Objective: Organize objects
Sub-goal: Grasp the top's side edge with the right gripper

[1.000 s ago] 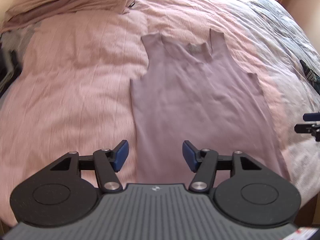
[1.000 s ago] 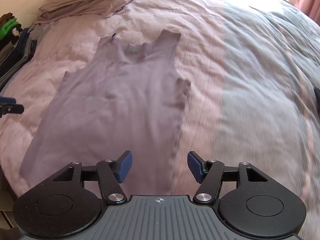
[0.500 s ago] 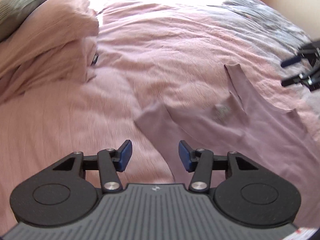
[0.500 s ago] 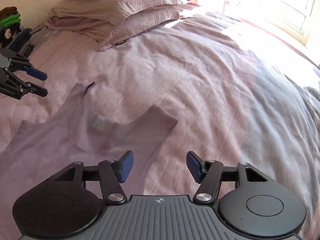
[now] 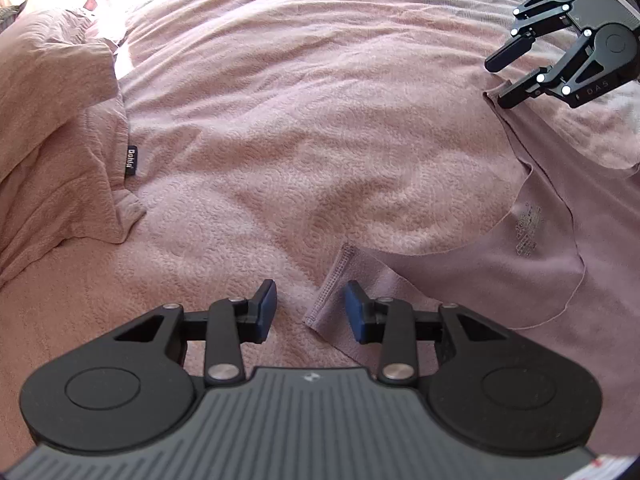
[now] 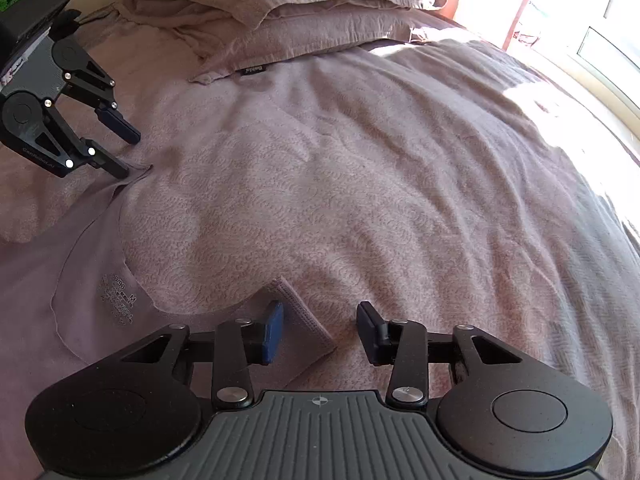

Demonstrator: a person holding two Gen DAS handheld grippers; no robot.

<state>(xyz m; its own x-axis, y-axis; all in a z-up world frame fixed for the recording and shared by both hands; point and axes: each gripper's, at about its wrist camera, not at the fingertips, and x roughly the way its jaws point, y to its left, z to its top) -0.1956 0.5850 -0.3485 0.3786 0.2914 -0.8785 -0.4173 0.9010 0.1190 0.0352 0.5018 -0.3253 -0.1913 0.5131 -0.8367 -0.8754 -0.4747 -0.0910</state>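
A: We see the top (image 5: 500,280) lying flat on the bed (image 5: 300,120), straps toward the pillows (image 6: 280,4).

B: Our left tool (image 5: 310,308) sits low at one strap end, jaws apart, with the stitched strap tip between them and touching neither pad.

A: And our right tool (image 6: 320,330) does likewise at the other strap, jaws apart, strap end just inside the blue pad at 9 o'clock.

B: From the left camera the right tool shows at 2 o'clock; from the right camera the left one shows at 10 o'clock. The printed label (image 6: 118,298) shows inside the neckline.
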